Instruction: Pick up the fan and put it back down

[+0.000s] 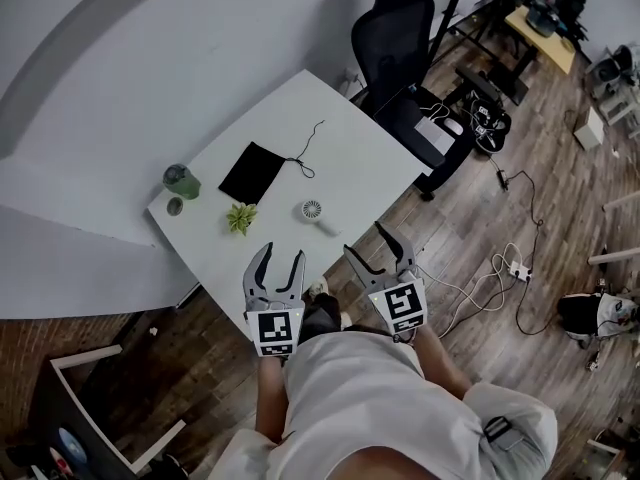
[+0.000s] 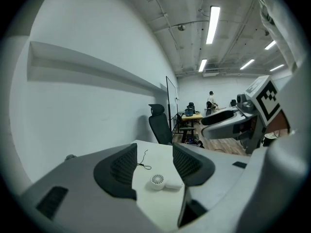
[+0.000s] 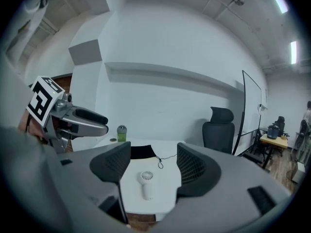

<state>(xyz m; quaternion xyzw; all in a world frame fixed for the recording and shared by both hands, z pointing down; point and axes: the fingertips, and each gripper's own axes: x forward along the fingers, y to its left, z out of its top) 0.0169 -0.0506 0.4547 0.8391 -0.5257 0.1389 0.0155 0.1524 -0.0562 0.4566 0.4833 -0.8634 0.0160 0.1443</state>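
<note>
Two grippers, both released and empty: left gripper [image 1: 280, 254] and right gripper [image 1: 364, 239] each have their jaws standing apart with nothing between the pads. Both hang over the near edge of the white table [image 1: 340, 128], side by side and level with each other.

The handheld fan [image 1: 312, 211] lies flat on the table, a short way in from the middle of the near edge. Its round grille faces up. Its long axis runs from the head out to the handle, which points toward the near edge on the right gripper's side.

Elsewhere on the table:
- Small plant [image 1: 240, 217], beside the fan toward the left edge.
- Black pouch [image 1: 252, 172] with a cord, further in.
- Green bottle [image 1: 181, 180], at the far left corner.
</note>
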